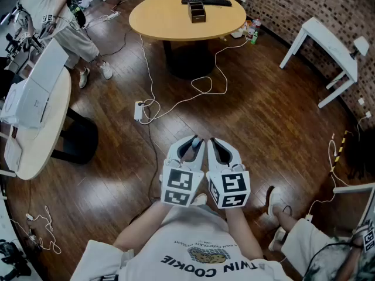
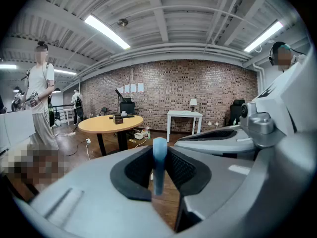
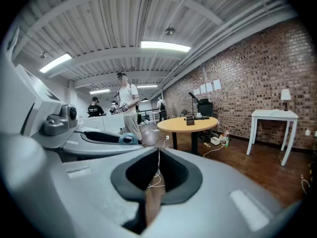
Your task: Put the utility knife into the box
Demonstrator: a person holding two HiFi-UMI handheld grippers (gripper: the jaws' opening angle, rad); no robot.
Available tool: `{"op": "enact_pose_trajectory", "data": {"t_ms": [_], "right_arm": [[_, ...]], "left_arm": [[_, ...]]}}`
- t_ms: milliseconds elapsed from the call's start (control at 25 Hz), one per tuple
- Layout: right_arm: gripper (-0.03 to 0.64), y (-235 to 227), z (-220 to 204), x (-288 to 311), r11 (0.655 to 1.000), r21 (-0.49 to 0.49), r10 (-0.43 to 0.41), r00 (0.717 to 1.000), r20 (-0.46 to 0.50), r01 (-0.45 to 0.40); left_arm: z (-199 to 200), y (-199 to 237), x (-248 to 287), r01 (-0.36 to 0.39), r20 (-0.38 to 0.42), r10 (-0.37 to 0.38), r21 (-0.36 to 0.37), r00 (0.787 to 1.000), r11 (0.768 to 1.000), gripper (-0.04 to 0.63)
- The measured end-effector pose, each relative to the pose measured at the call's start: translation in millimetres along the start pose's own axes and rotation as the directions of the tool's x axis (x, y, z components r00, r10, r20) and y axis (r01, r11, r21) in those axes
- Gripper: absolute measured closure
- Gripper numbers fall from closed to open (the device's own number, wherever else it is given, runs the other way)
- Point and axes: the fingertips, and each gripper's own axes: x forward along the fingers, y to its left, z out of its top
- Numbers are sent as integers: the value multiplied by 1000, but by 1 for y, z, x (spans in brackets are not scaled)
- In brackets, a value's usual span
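Left gripper point(image 2: 159, 150) fingers grip a slim light-blue utility knife point(image 2: 159, 170); right gripper point(image 3: 159, 152) fingers closed, empty; small dark box point(image 1: 197, 12) far beyond, unreached.

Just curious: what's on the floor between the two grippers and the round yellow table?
In the head view, only wooden floor, with white cables and a power strip lying across it.
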Motion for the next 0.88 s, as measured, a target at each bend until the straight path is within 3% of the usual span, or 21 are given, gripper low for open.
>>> {"op": "enact_pose_trajectory", "data": {"t_ms": [400, 880], "right_arm": [[612, -41, 2, 8, 1000, 11, 10, 1000, 12, -10], [612, -58, 16, 67, 1000, -8, -12, 1000, -6, 12]], "left_arm": [[15, -13, 34, -5, 3, 4, 11, 1000, 1000, 520], [18, 27, 84, 28, -5, -28, -9, 1000, 1000, 520]]}}
